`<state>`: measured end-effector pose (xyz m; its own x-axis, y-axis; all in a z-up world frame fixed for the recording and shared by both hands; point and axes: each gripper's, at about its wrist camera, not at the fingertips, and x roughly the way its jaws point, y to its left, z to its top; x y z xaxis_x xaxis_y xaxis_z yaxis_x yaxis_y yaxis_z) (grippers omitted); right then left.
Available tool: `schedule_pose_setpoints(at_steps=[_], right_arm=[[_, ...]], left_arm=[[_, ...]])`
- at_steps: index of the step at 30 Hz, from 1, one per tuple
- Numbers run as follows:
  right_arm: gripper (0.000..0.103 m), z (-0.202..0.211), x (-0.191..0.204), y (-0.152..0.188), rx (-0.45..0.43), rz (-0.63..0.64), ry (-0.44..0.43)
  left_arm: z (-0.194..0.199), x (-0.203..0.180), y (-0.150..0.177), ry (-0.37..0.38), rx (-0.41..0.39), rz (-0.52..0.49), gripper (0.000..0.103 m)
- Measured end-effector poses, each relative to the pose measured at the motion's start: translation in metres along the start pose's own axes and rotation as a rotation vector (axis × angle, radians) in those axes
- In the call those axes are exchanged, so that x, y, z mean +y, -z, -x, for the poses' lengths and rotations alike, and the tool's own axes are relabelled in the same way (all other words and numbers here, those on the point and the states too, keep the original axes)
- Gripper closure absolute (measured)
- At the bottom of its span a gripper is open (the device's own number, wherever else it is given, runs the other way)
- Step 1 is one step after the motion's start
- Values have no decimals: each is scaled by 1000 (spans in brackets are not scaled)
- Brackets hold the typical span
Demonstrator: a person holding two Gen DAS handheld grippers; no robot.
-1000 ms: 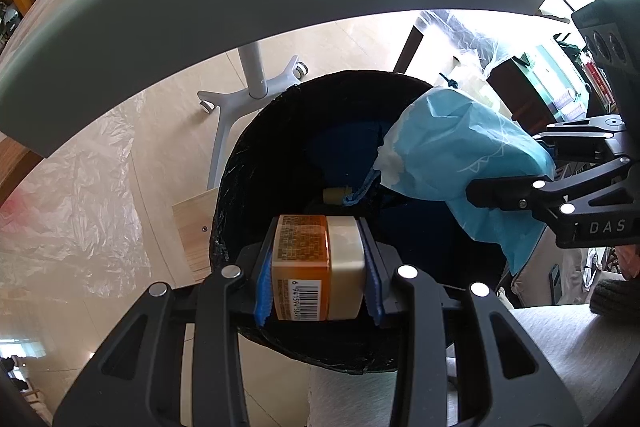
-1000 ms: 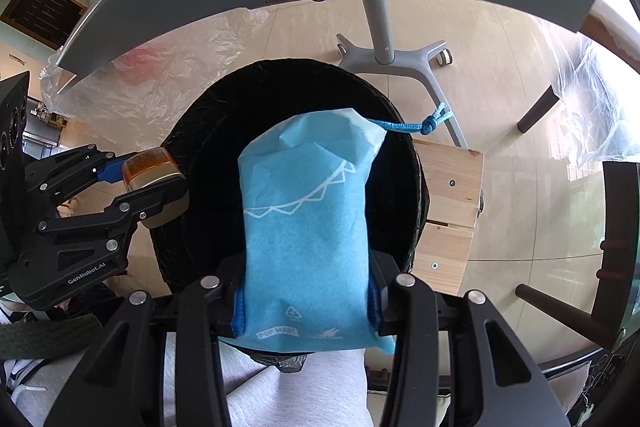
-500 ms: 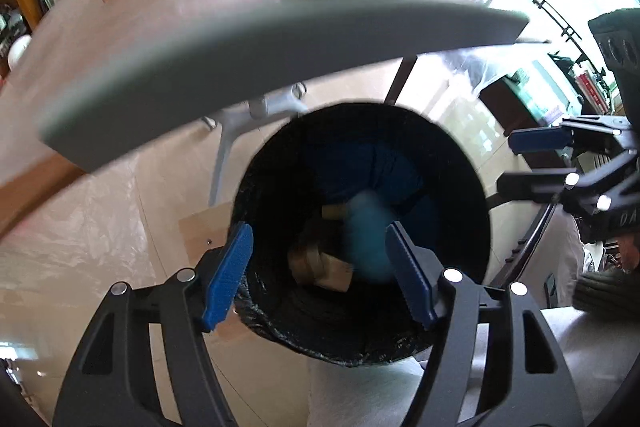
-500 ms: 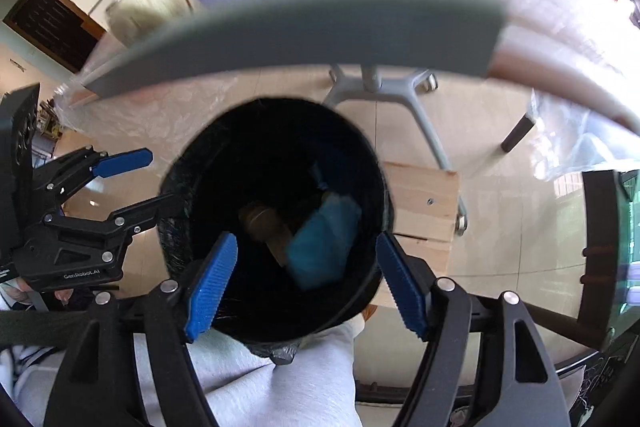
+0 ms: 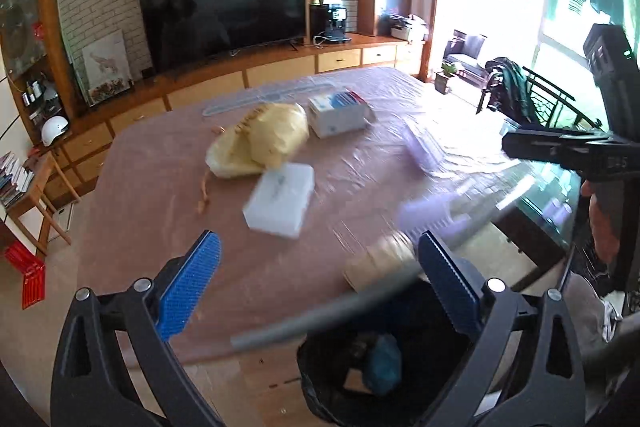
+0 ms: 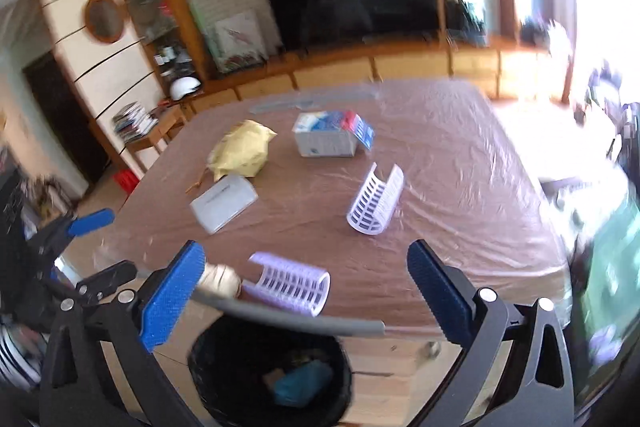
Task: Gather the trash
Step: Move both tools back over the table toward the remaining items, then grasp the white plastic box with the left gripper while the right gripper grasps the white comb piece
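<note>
Left gripper (image 5: 316, 283) and right gripper (image 6: 306, 291) jaws are opening, nothing between them; blue pouch (image 6: 304, 383) lies inside black bin (image 6: 208, 355) below table (image 6: 460, 227).

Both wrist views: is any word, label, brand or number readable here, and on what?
None can be read.
White and blue box: printing blurred.
Flat white box: a faint dark mark, too blurred.
Right gripper body: pale marking, too smeared.
</note>
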<state>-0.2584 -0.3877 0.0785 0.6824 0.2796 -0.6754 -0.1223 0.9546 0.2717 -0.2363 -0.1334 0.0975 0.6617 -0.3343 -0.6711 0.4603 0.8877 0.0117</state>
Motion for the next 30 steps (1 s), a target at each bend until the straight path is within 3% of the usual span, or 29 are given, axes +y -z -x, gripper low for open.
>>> schedule_pose_setpoints(at_steps=[4,9,23,30], right_arm=[[4,-36,-5,-16,70,-61,0],[5,-68,-5,-22,112,-89,67],[21,-122,-20,-23,185,-151,181],[23,-132,-19,-23,173,-164,197]], left_arm=[[-26,13,-14,-9,36,12,3],[-56,29,-21,13,98,4,4],[-118,42,-22,39,217,-85,4],[-129,45,-22,64,238,-103,16]])
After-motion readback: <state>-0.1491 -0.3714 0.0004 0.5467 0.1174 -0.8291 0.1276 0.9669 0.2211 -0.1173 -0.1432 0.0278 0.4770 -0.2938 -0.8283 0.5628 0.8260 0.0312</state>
